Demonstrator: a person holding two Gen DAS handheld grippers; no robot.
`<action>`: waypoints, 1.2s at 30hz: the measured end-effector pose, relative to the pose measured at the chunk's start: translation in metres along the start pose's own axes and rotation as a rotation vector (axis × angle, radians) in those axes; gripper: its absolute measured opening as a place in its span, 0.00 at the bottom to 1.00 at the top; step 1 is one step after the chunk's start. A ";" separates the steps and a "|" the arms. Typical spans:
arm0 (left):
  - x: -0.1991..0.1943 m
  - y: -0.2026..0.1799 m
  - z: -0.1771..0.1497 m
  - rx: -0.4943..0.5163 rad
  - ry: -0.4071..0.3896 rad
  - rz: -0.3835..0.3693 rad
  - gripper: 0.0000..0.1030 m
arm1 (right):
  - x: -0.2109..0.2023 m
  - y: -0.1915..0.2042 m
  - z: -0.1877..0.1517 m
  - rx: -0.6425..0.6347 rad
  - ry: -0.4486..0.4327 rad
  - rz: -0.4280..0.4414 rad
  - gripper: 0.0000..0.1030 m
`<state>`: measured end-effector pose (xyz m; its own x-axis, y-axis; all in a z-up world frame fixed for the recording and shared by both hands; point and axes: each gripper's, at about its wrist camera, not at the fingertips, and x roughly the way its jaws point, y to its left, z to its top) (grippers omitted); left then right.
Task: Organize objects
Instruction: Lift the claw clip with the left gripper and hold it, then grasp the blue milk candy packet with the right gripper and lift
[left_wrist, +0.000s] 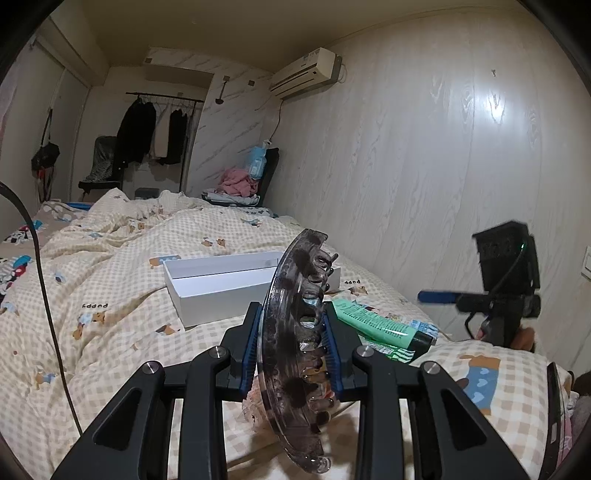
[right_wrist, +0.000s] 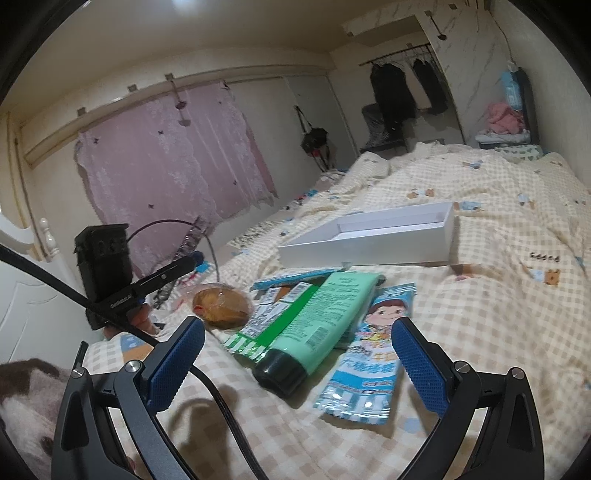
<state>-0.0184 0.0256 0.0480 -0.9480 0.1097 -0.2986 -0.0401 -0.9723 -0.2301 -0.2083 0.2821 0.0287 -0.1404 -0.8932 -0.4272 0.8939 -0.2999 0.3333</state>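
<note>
My left gripper (left_wrist: 292, 332) is shut on a big smoky translucent hair claw clip (left_wrist: 291, 369), held upright on edge above the bed. Just beyond it lies an open white box (left_wrist: 221, 284), with nothing visible inside. My right gripper (right_wrist: 297, 354) is open and hovers low over a green tube with a black cap (right_wrist: 321, 321). A blue snack packet (right_wrist: 373, 354) lies beside the tube, and a wrapped brown bun (right_wrist: 221, 304) to its left. The white box (right_wrist: 369, 236) sits further back. The left gripper (right_wrist: 184, 264) with the hair clip (right_wrist: 192, 236) shows at the left.
Everything lies on a rumpled checked quilt (left_wrist: 110, 280) covering the bed. A black cable (right_wrist: 229, 406) runs across the right wrist view. The wood-panel wall (left_wrist: 443, 166) borders the bed; a pink curtain (right_wrist: 166, 158) hangs on the opposite side. A furry brown-white thing (right_wrist: 26, 398) sits near.
</note>
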 end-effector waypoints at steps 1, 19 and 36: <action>0.000 0.000 0.000 0.001 -0.002 0.002 0.33 | -0.002 -0.001 0.004 -0.007 0.002 -0.001 0.99; 0.005 0.001 -0.003 0.010 0.023 -0.013 0.33 | 0.032 -0.038 0.020 0.108 0.352 -0.203 0.59; 0.007 0.001 -0.004 0.011 0.028 -0.017 0.33 | 0.083 -0.033 0.020 -0.001 0.515 -0.294 0.36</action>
<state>-0.0239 0.0260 0.0425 -0.9379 0.1321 -0.3207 -0.0599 -0.9724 -0.2254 -0.2580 0.2112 -0.0014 -0.1574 -0.4947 -0.8547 0.8493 -0.5094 0.1385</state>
